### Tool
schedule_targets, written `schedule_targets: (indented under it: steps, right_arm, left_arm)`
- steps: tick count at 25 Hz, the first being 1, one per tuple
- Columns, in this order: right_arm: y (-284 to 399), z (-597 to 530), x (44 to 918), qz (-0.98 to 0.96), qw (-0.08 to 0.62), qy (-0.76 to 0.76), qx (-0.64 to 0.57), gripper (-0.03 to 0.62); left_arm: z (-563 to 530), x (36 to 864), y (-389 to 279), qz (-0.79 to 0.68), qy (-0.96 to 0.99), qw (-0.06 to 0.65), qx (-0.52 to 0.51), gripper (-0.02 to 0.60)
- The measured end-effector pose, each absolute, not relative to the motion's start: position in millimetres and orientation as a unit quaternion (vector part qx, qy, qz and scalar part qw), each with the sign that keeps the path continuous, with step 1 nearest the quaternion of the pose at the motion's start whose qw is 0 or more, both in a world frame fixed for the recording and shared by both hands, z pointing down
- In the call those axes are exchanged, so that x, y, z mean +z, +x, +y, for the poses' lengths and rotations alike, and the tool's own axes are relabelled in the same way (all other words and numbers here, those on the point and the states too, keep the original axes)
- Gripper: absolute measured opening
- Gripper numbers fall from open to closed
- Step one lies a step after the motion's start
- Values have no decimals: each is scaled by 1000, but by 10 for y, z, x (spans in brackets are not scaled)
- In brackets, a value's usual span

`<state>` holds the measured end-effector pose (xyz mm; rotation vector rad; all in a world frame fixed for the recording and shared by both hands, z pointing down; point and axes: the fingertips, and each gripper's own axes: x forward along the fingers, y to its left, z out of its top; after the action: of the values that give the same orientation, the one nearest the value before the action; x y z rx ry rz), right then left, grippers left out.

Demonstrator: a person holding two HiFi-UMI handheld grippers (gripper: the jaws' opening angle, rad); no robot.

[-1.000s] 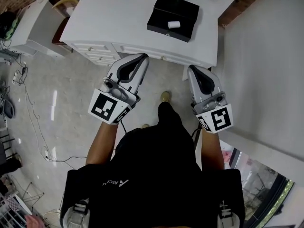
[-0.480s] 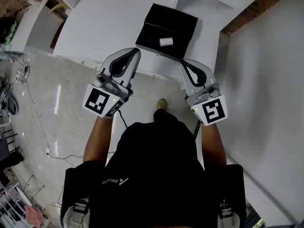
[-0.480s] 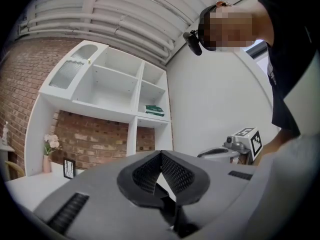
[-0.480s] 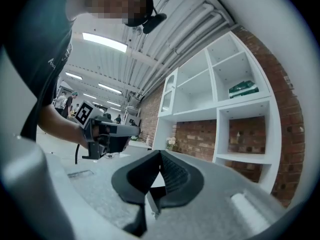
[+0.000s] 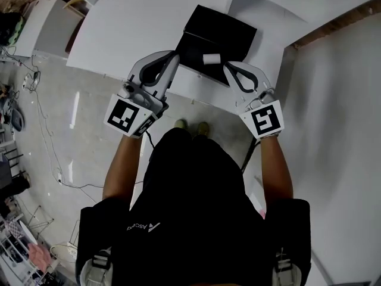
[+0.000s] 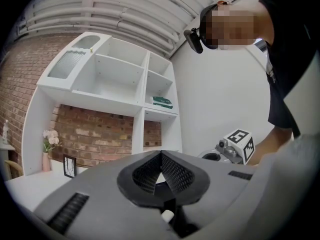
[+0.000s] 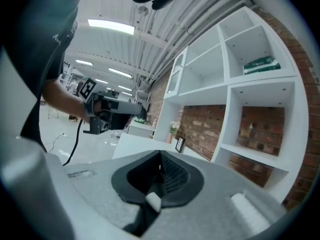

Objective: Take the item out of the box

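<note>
Cylinder [image 5: 211,59] in black box [image 5: 225,31] between left tongs [image 5: 174,56] and right tongs [image 5: 227,67], both tight together, empty

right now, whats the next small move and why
Probably open the right gripper: its jaws are shut with nothing between them, and the white item lies just left of its tip in the black box.
</note>
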<state>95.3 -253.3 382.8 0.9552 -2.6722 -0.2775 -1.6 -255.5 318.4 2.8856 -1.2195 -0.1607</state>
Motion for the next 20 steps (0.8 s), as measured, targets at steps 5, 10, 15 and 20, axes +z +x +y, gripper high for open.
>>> schedule_targets:
  steps: [5,10,15,20]
  right_arm:
    - [875,-2709,4131,-914,236,306,-127,2]
    - [785,-2840,4403,-898,309,280,-142,7]
    - [712,-2951,4773,-877,388,232,-162,66]
    - [632,-3054,5147,-859,457,168,-159,125]
  left_arm:
    - [-2710,3252,-53,-367,929,2,-38,-2]
    - [-2890,3331,-54,-356,933,11,-43,-2]
    - [-3018,3468,-78,-346,937,23,-38,-2]
    - [-3064,3598,-105,-343,938,40,-38,-2]
